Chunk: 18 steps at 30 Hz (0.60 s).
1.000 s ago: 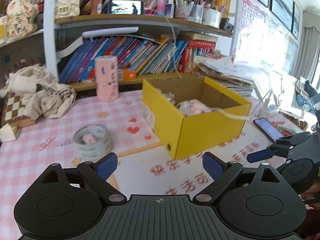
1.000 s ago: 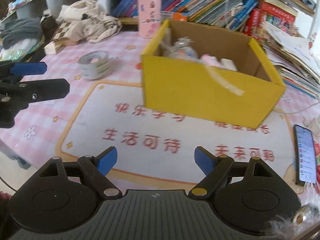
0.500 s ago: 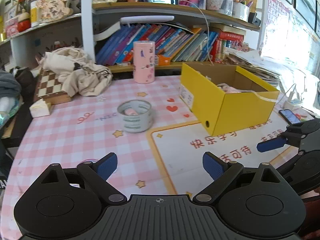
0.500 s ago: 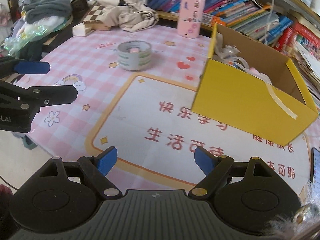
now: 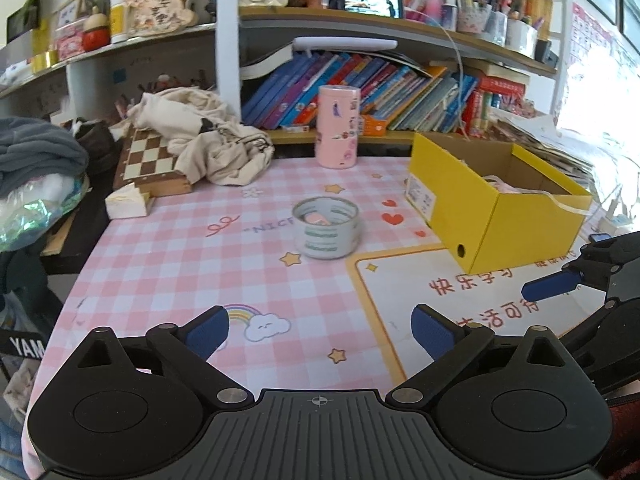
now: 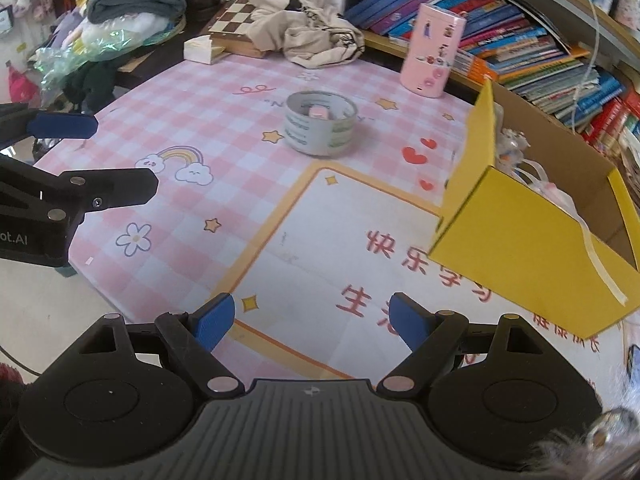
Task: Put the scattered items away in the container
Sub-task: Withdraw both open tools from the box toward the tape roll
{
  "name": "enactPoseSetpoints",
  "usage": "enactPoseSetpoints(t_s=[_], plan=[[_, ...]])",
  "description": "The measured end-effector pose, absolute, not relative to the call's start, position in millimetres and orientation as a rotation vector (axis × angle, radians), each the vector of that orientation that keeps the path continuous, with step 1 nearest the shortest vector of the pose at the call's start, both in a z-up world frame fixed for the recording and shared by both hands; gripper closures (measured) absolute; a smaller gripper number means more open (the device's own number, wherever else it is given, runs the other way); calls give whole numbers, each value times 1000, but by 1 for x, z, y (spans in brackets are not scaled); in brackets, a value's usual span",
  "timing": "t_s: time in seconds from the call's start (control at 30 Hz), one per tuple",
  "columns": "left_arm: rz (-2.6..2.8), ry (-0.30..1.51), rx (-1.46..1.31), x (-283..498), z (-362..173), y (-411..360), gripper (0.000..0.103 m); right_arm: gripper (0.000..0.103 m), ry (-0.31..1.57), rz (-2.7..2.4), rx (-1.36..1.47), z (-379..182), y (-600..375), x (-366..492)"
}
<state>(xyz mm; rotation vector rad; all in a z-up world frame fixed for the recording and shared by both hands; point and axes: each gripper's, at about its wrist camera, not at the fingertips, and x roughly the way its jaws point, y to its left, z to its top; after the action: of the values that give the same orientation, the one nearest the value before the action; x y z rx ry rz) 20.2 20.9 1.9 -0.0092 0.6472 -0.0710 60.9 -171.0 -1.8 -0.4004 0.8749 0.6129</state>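
A grey roll of tape (image 5: 326, 227) lies flat on the pink checked tablecloth, with a small pink thing inside its ring; it also shows in the right wrist view (image 6: 320, 122). A yellow cardboard box (image 5: 496, 212) stands open to its right and holds several pale items; in the right wrist view the box (image 6: 532, 248) is at the right. My left gripper (image 5: 320, 330) is open and empty, well short of the tape. My right gripper (image 6: 310, 318) is open and empty above the white mat.
A pink cylindrical tin (image 5: 337, 126) stands at the back by the bookshelf (image 5: 400, 84). A chessboard box (image 5: 150, 162) and crumpled beige cloth (image 5: 208, 140) lie at the back left. A phone (image 6: 632, 360) lies right of the box. The table's left edge (image 5: 76, 280) drops off.
Both grippers have swung left and pulled back: the box has shifted rightward in both views and the tape roll is now near the centre. Both stay open and empty.
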Motion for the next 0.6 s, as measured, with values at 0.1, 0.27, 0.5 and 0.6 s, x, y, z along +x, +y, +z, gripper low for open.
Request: enactPoseSetpoints(t_s=[0.1,0.27,0.5,0.6], plan=[[-55,659,-19,22,-1,25,3,19,879,630,-413,-3,-165,64],[-36,686,-31,31,-6,29,3,19,887,652,-425,-7,-158,77],[10,708,-41,53,-11,35,0,19,892,677,-434,-10,-149,103],[29,723,-47,64,-14,36,0,19,891,683,-436,-11,-146,117]])
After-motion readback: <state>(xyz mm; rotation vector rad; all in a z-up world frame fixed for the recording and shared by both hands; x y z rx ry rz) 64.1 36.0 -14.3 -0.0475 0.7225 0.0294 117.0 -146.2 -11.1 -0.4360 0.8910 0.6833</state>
